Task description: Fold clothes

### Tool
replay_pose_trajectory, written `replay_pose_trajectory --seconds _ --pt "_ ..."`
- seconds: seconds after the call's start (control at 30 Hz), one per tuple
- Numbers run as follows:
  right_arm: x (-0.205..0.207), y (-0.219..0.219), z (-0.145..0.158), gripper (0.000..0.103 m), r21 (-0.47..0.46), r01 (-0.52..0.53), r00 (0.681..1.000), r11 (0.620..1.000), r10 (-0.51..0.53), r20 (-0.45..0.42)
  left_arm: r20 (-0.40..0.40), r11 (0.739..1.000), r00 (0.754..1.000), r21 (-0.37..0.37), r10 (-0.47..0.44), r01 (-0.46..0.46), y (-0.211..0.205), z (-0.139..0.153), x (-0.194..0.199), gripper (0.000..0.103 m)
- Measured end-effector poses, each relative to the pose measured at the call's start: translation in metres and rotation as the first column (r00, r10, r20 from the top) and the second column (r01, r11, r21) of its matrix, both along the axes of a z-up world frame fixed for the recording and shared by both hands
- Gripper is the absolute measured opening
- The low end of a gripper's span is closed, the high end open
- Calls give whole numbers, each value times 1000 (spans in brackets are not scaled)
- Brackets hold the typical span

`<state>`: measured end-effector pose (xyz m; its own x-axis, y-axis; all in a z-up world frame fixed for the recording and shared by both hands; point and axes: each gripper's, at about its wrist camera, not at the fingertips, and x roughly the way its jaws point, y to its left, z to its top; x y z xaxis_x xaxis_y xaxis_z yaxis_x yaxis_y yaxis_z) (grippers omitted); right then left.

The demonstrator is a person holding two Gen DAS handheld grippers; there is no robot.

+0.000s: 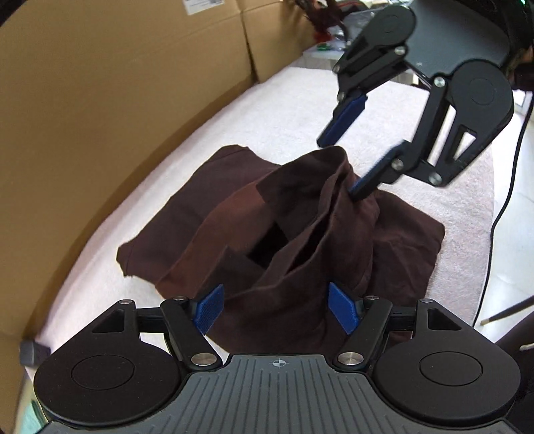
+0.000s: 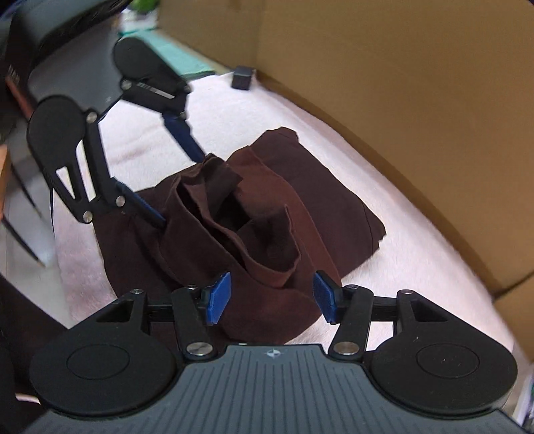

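Observation:
A dark brown garment (image 1: 410,240) (image 2: 320,200) lies partly folded on a pale pink fleecy cover (image 1: 267,110) (image 2: 400,260). Its middle stands up in a loose, rumpled ridge that runs from one gripper to the other. My left gripper (image 1: 276,310) (image 2: 180,188) is open, its blue pads (image 1: 208,308) spread wide on either side of the near end of the ridge. My right gripper (image 2: 272,297) (image 1: 338,167) is open too, straddling the opposite end, and its pads (image 2: 218,298) do not press the cloth. The two grippers face each other across the garment.
Tall cardboard boxes (image 1: 116,83) (image 2: 400,83) wall the far side of the cover. A small dark grey block (image 1: 31,352) (image 2: 243,77) sits at the boxes' foot. A black cable (image 1: 500,207) hangs past the cover's edge. Clutter (image 1: 323,30) lies beyond the far end.

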<state>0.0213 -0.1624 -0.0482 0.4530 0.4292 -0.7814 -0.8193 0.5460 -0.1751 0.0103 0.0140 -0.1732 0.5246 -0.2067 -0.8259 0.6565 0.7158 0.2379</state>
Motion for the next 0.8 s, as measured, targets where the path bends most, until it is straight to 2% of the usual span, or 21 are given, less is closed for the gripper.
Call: replay_pose_trajectory --seconds 0.03,0.07,0.2,0.37,0.4,0.47,0.5,0.57,0.63,0.7,0.77,0.8 --pt "5 1 1 23 6 1 1000 1000 -1 -18 0 1000 1000 8 -10 10 -2 -1 2 81" --pt "10 2 3 4 12 2 999 1000 -2 -36 2 1000 1000 9 -14 14 -1 -2 6 81" --pt "29 5 9 4 41 33 997 999 -30 -65 12 1000 1000 0 16 -16 3 2 25 81" --pt "60 6 0 7 73 169 980 983 -160 -117 4 992 993 -31 120 -120 14 2 62 82" --pt "65 6 -3 11 77 204 973 976 -193 -126 -3 989 990 -37 141 -141 17 1 69 80" --pt "72 0 -8 43 107 297 949 949 -281 -141 -13 983 985 -57 175 -175 21 -1 73 78" --pt "74 -5 -10 46 130 344 933 930 -324 -157 -18 979 981 -67 192 -192 24 -2 75 81" --pt "76 -20 -10 47 197 438 891 877 -393 -227 -29 967 973 -103 231 -232 31 -1 74 83" --pt "75 -43 -12 47 264 556 818 788 -465 -338 -55 945 958 -159 282 -287 43 1 72 84" --pt "72 -68 -19 48 303 678 718 670 -515 -467 -86 915 940 -213 331 -342 55 3 70 84" --pt "62 -90 -29 52 317 769 616 555 -513 -598 -121 879 920 -272 372 -391 67 7 67 86" --pt "55 -99 -35 52 318 799 576 511 -494 -652 -143 859 910 -299 390 -415 72 8 65 87"
